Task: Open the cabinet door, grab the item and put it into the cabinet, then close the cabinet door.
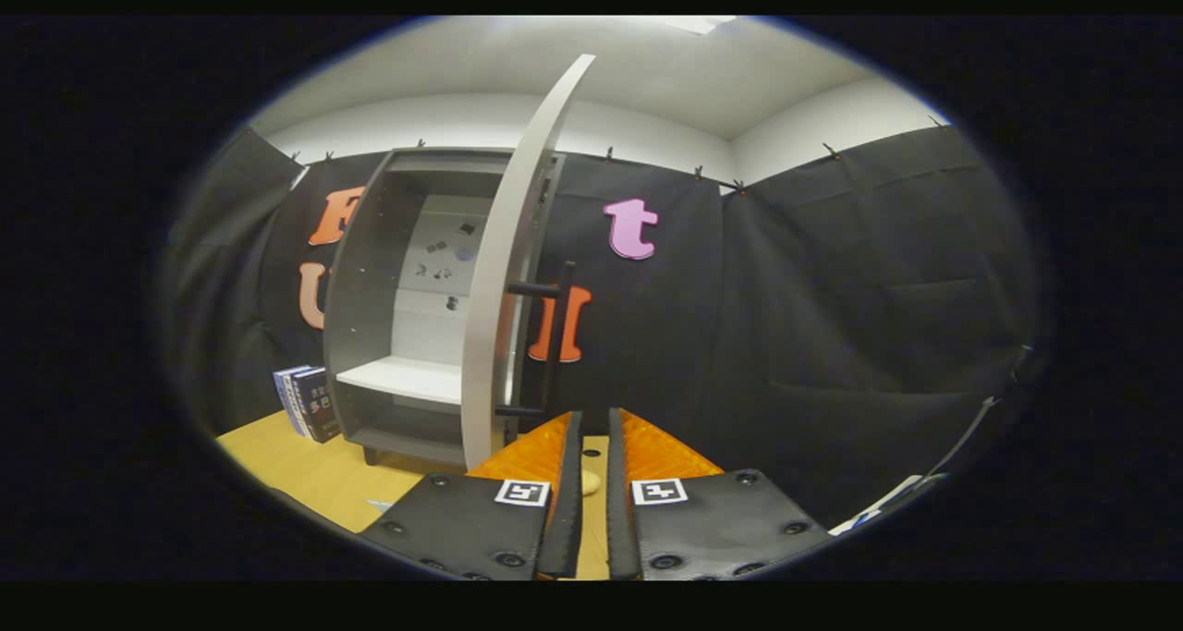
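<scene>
The hand-held gripper (591, 418) was nearly closed, holding nothing. The grey open-doored cabinet (407, 317) stood beyond it at 11 o'clock.

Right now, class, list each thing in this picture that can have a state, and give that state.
Cabinet door: swung open, seen edge-on.
Cabinet: open, white shelf bare.
Door handle: free, just ahead of the claw.
Books: upright beside the cabinet on the table.
Claw: fingers nearly together, holding nothing.
</scene>
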The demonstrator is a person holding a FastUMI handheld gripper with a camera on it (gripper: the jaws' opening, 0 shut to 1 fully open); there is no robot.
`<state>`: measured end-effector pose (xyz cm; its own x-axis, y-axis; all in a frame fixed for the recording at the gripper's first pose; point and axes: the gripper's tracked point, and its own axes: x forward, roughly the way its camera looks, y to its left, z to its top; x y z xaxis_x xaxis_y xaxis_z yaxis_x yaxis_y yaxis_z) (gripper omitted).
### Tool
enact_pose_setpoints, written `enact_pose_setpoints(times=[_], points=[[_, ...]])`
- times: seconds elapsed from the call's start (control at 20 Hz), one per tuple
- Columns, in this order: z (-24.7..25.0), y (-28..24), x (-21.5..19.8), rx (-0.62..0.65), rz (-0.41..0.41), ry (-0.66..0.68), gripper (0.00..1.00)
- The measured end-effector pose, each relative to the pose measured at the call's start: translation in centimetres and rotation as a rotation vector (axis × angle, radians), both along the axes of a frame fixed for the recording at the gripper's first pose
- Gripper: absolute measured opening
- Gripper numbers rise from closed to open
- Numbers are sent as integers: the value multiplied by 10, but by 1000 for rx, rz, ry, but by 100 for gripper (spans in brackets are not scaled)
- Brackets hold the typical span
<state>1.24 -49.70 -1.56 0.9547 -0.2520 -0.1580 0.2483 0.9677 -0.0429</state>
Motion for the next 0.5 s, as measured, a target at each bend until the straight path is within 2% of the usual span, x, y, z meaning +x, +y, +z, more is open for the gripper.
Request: enact_pose_setpoints(times=[0.05, 0.2, 0.3, 0.5], points=[[0, -2, -8, -30, -40, 7, 19], [7, -28, -45, -165, -255, 21, 19], [13, -14, -58, -193, -321, 17, 19], [48, 33, -75, -265, -408, -85, 19]])
